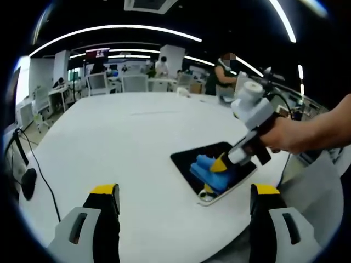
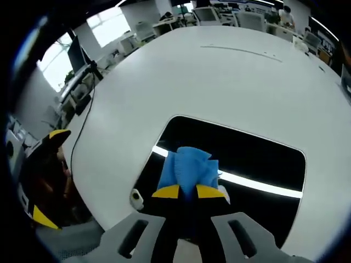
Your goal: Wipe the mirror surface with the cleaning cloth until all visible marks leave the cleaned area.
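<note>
Blue cleaning cloth (image 2: 189,167): bunched, pinched between the yellow-tipped jaws of my right claw (image 2: 187,192), pressed on the mirror (image 2: 258,159). Mirror: dark, rounded rectangle, lying flat near the edge of the white worktop (image 2: 219,82); a ceiling light reflects across it as a bright bar. In the left gripper view, a hand (image 1: 285,134) holds the right claw over the cloth. Left claw (image 1: 185,192): jaws wide apart, holding nothing, hovering above the worktop, well apart from the mirror. Black cable (image 1: 38,170): trailing across the worktop's left edge.
</note>
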`<state>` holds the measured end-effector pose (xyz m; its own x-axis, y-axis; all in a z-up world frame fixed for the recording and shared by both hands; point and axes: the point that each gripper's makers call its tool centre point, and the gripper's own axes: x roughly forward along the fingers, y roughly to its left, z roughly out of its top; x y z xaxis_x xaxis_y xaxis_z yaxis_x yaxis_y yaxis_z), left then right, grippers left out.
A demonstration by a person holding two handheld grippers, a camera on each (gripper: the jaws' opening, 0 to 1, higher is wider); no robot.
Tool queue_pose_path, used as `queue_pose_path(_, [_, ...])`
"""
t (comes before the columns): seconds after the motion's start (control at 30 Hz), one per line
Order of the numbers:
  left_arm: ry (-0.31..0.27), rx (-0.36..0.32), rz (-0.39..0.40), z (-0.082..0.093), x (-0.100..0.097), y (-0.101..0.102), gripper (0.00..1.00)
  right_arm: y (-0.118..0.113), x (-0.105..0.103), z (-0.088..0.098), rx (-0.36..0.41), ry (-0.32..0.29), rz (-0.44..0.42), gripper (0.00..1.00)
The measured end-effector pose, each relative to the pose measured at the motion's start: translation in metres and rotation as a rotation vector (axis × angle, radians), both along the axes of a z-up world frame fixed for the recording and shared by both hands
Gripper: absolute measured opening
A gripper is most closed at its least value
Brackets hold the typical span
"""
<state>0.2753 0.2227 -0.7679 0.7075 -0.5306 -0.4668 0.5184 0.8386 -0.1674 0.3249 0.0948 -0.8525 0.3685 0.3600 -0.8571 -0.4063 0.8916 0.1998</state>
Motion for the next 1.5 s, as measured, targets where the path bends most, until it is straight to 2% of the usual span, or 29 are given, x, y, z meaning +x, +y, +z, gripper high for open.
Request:
queue_pose_path(0.63, [0.003, -0.021, 0.017, -0.003, 0.005, -0.001, 1.0, 0.002, -0.028, 0.001, 0.025, 0.016, -0.006, 0.04])
queue_pose_path(0.83, [-0.003, 0.006, -0.013, -0.003, 0.006, -0.004, 1.0, 0.001, -0.033, 0.001, 0.044, 0.015, -0.018, 0.04])
queue_pose_path(1.03, [-0.001, -0.012, -0.008, -0.005, 0.011, -0.006, 1.0, 0.002, -0.038, 0.0, 0.032, 0.018, -0.004, 0.04])
queue_pose_path(1.5, [-0.001, 0.004, -0.029, -0.009, 0.014, -0.005, 1.0, 0.005, -0.048, 0.0, 0.05, 0.039, -0.019, 0.04])
